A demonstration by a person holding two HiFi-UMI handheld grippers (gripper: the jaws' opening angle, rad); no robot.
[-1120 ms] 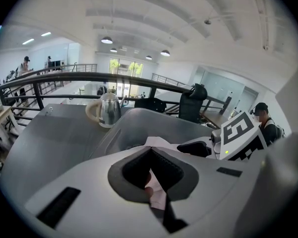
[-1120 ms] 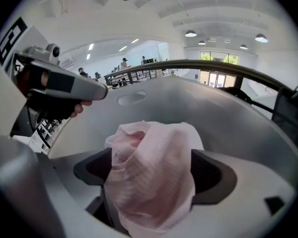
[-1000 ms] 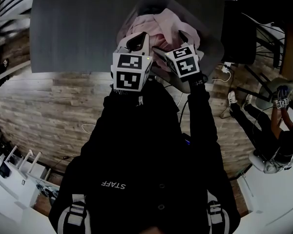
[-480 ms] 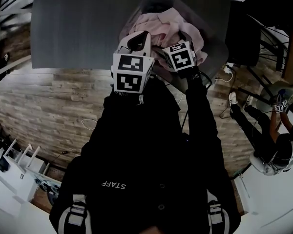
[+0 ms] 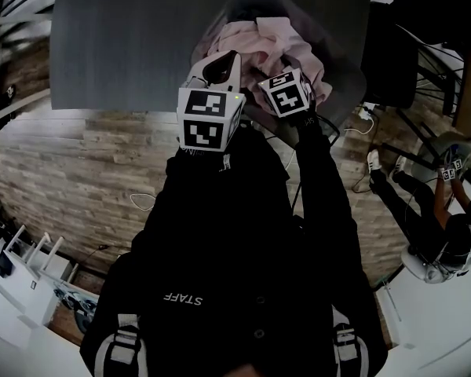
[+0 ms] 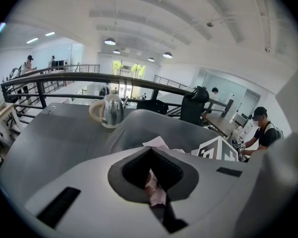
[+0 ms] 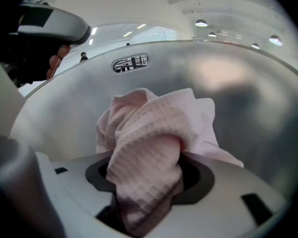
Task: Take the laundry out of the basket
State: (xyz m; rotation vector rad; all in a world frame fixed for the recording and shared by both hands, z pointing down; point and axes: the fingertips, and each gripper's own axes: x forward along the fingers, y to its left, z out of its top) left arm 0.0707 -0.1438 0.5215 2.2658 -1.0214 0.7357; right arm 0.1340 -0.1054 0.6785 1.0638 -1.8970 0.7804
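A grey table (image 5: 125, 45) is carrying the translucent basket (image 5: 341, 77), and the pink laundry (image 5: 255, 42) is lying heaped inside the basket. Over the basket's near rim, the left gripper (image 6: 156, 185) is pinching a thin fold tight, while the right gripper (image 7: 149, 182), jaws just closing, is clamping a thick wad. A hasty lift is likely to slip the thin pinch or drag the basket along.

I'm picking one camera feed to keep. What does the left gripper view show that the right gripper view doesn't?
Only the left: a kettle on the table, a railing and a person beyond. Only the right: the handle slot in the basket wall. Both: the basket and pink cloth.
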